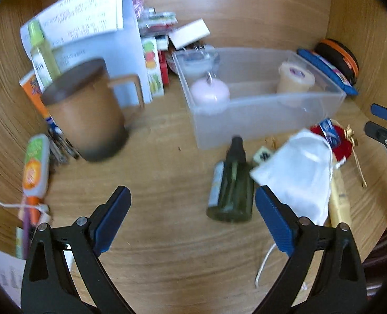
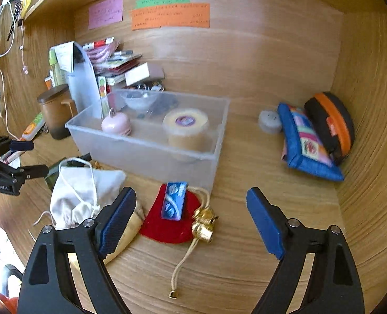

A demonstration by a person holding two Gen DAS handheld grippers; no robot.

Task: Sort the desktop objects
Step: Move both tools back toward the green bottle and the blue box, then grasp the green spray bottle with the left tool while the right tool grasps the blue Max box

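Observation:
My left gripper (image 1: 193,193) hangs open over bare wooden desk, with a dark green bottle (image 1: 231,188) lying just inside its right finger, untouched. A white drawstring pouch (image 1: 298,172) lies right of the bottle. My right gripper (image 2: 191,196) is open above a red pouch (image 2: 162,225) that carries a blue packet (image 2: 173,200) and gold bells (image 2: 204,225). Its left finger overlaps a cream tube (image 2: 130,225) beside the white pouch (image 2: 83,193). Behind stands a clear plastic bin (image 2: 151,151) holding a pink macaron-shaped case (image 2: 116,124) and a tan roll (image 2: 185,128).
A lidded brown mug (image 1: 88,110) stands at the left, in front of papers and small boxes. An orange-and-green tube (image 1: 33,167) lies near the left edge. A blue pouch (image 2: 306,144) and an orange-black case (image 2: 329,125) lean in the right corner. Wooden walls enclose the desk.

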